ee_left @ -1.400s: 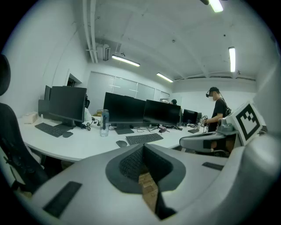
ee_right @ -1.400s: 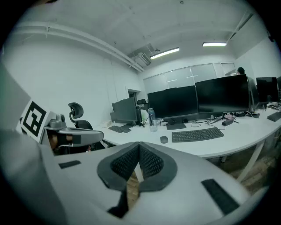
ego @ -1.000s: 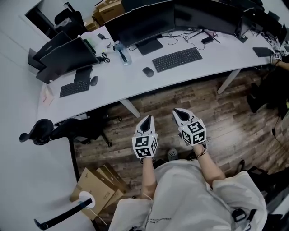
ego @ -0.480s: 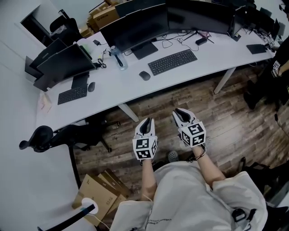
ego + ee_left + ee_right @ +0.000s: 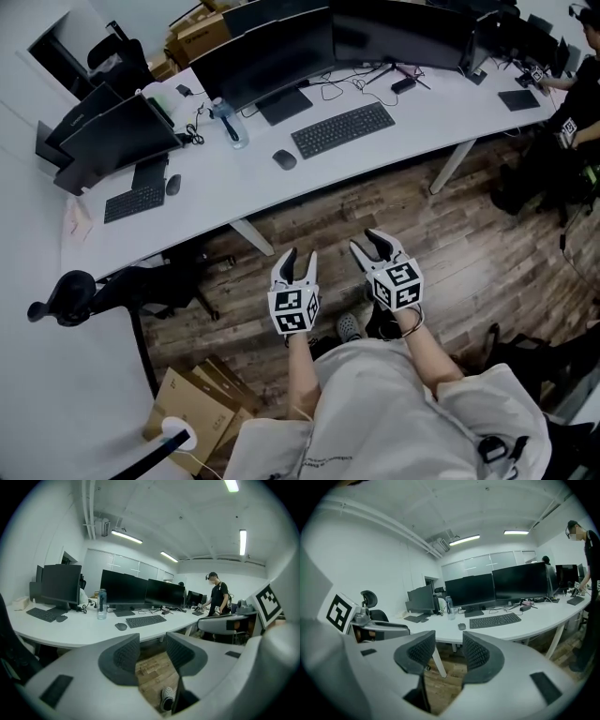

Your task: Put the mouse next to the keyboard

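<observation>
The white left gripper (image 5: 300,255) and right gripper (image 5: 367,242) are opening their empty jaws, well apart from the dark oval mouse (image 5: 284,159) near the flat black keyboard (image 5: 342,129).

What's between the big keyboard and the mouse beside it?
Just bare white desk between the mouse and the keyboard; the head view shows it best.

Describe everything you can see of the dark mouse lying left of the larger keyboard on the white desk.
The small dark oval mouse looks like matte plastic, low and domed, lying flat on the white curved desk. In the head view it sits off the left end of the black full-size keyboard, apart from it, with the clear water bottle behind. No cable can be made out. Only the desk touches it.
</observation>
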Tool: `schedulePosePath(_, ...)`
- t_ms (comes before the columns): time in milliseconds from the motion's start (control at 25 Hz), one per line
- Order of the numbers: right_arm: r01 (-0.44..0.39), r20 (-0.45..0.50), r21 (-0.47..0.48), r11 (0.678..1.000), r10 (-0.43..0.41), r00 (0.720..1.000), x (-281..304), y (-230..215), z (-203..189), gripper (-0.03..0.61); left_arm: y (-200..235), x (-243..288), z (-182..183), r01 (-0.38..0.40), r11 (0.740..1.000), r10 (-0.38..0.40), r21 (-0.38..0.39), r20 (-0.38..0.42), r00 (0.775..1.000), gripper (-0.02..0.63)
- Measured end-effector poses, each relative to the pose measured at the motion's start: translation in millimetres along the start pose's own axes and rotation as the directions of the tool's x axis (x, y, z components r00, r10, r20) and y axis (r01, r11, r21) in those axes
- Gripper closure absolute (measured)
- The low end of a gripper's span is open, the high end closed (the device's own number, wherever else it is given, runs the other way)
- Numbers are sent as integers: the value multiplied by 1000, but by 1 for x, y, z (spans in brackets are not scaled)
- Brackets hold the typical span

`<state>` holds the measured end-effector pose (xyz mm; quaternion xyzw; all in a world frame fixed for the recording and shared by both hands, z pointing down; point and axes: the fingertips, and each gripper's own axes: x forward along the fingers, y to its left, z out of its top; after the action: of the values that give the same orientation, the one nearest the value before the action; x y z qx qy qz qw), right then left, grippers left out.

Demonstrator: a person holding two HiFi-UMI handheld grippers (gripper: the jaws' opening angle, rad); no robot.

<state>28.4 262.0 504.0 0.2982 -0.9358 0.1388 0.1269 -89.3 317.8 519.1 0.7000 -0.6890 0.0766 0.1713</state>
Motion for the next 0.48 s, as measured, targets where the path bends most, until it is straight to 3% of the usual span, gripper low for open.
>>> schedulePosePath(480,-81,-49,-26,996,80,996,59,-23,12,356,11,52,17,-15,999,15,-38,-1,1000,434)
